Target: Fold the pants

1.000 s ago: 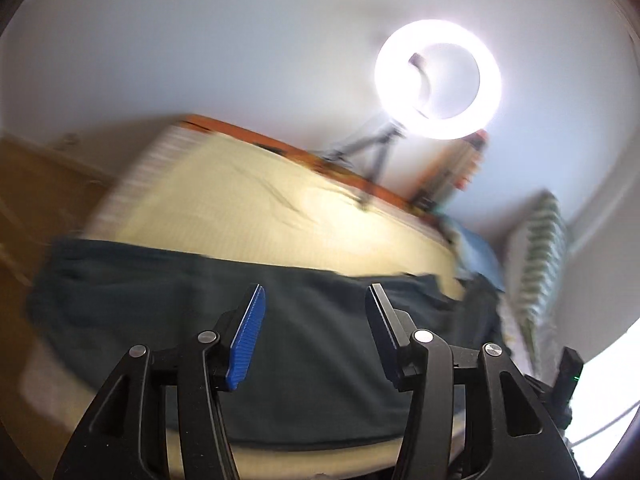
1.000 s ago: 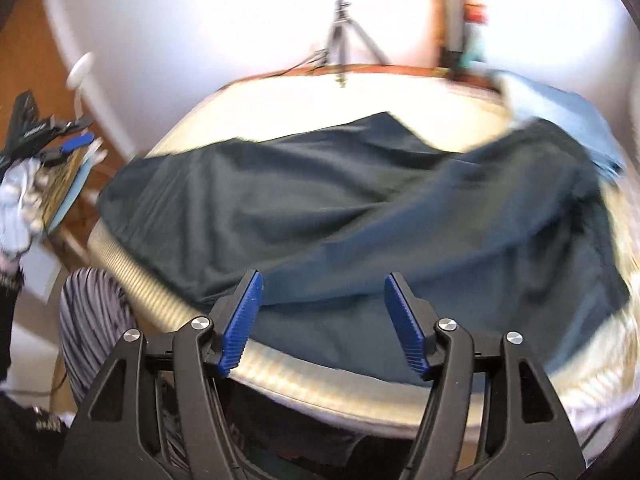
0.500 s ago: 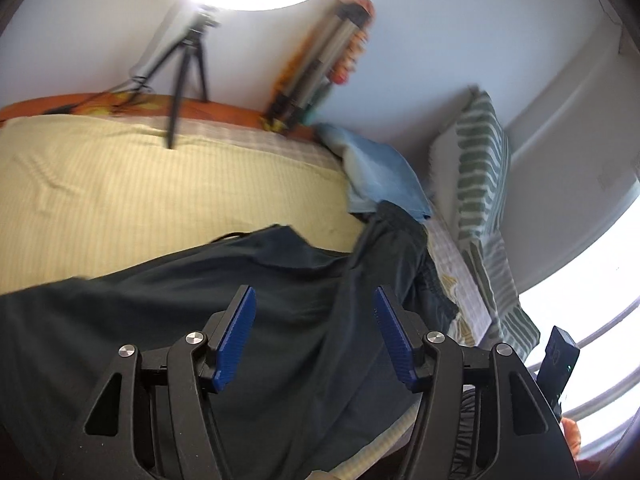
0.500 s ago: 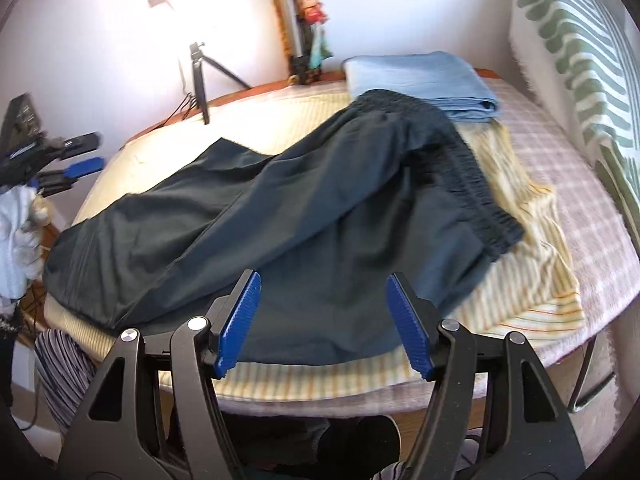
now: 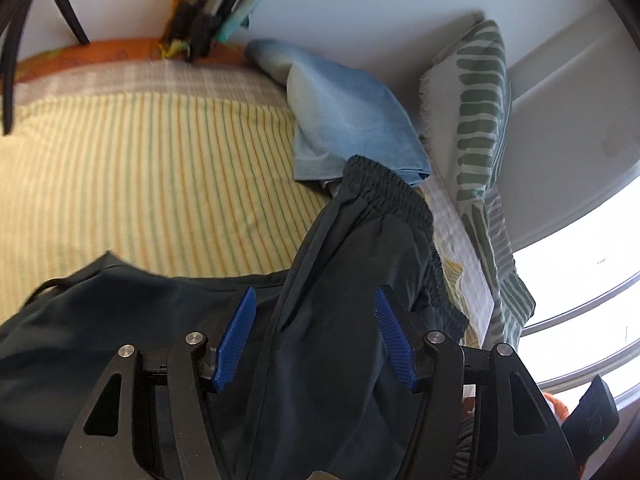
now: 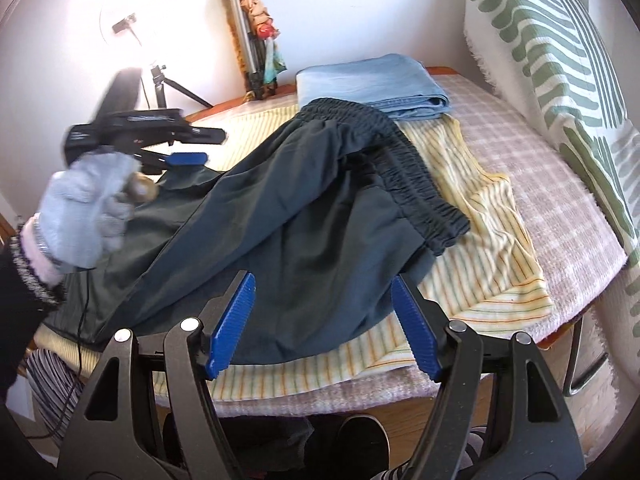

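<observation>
**Claws gape over the dark pants**

Left claw [image 5: 314, 336] tilts down above the pants [image 6: 288, 216], jaws apart and just widened, gripping nothing. Right claw [image 6: 322, 326] hangs at the pants' near edge, jaws likewise just widened and empty. The pants lie spread on the bed [image 6: 560, 208], waistband touching the folded blue cloth [image 6: 372, 80]. A second ago the left claw faced the ring lamp.
</observation>
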A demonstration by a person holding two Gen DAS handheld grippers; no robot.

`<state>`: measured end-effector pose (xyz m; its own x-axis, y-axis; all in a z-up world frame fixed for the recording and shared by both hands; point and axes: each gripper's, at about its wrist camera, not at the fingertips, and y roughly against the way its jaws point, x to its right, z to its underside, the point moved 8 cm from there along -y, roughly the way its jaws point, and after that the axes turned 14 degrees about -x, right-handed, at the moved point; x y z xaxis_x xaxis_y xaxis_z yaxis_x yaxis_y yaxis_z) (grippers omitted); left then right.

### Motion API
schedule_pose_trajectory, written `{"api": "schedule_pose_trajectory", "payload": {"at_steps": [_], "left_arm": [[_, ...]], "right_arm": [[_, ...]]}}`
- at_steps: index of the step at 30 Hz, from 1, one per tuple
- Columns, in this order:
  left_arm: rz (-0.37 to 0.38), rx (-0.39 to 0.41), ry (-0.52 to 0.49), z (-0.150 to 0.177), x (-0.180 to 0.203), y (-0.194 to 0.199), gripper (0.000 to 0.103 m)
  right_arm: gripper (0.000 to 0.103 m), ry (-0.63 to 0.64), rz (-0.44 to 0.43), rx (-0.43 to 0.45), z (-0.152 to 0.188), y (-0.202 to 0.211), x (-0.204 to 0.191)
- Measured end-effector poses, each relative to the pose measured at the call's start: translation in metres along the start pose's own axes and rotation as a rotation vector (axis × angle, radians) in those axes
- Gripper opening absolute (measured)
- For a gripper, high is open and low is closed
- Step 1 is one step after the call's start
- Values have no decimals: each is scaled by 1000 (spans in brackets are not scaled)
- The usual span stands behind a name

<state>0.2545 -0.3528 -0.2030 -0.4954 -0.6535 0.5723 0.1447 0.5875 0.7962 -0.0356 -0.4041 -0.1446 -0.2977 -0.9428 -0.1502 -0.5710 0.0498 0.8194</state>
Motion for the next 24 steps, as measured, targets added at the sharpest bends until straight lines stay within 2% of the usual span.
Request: {"api": "schedule_pose_trajectory", "payload": {"at_steps": [4,12,13,14,16,17,24], "left_arm": [[-3,-15,19,-11,-3,-18,61],[54,-14,67,-18,-10,-34,58],[57,-8,62,-17,-9,-34,50],[66,-10,53,-18,-6,-37,31],[71,-6,26,-19,-1,-39,10],[68,7,4,-18,3,-37,5],[108,63,-127,-4,49,-15,3]], "right_arm": [[73,-19,9,-5,2,0,11],[73,-86,-16,-15,1,-5,33],[73,-98,-21,-17,0,-6,35],[73,-108,-24,-18,0,-6,37],[73,-116,-26,-14,-2,-6,39],[73,-119,-25,-11,-4,-5,40],[73,-180,-70,9,-16,-3,59]]}}
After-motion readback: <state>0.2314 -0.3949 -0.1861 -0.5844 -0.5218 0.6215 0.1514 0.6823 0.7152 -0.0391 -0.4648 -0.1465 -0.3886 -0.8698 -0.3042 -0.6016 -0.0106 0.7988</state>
